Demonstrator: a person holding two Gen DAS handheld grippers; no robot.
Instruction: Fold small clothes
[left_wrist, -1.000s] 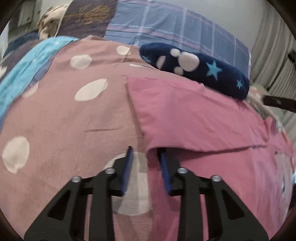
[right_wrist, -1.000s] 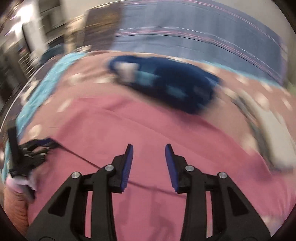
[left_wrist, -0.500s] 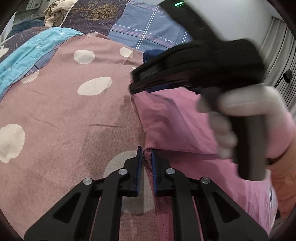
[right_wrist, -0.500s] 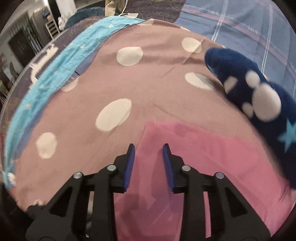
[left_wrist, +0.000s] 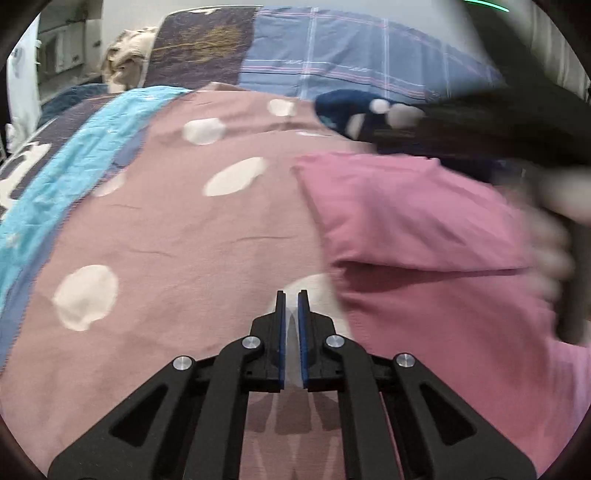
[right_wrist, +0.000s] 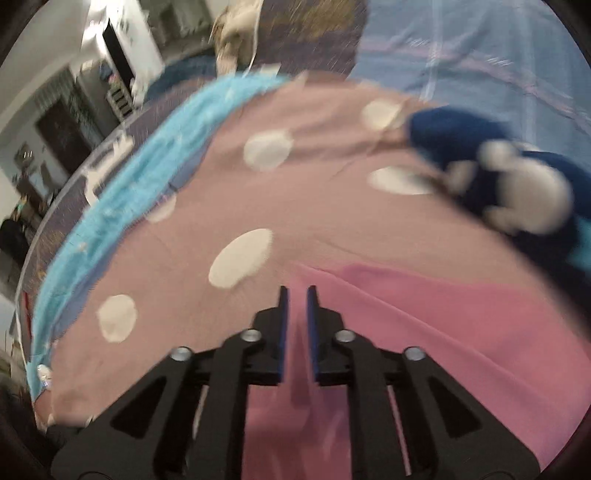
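while nearly closed, both fingers (left_wrist: 281, 325) (right_wrist: 312, 325) hover by the pink garment (left_wrist: 424, 221).

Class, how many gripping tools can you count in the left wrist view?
2. The left tool sits bottom centre, over the spotted bedcover. The right tool is a dark blur at the upper right, above the pink garment. None seems hidden.

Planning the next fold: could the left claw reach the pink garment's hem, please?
Probably yes: the hem lies just right of the left claw, only bedsheet between, though its near-shut jaws must open.
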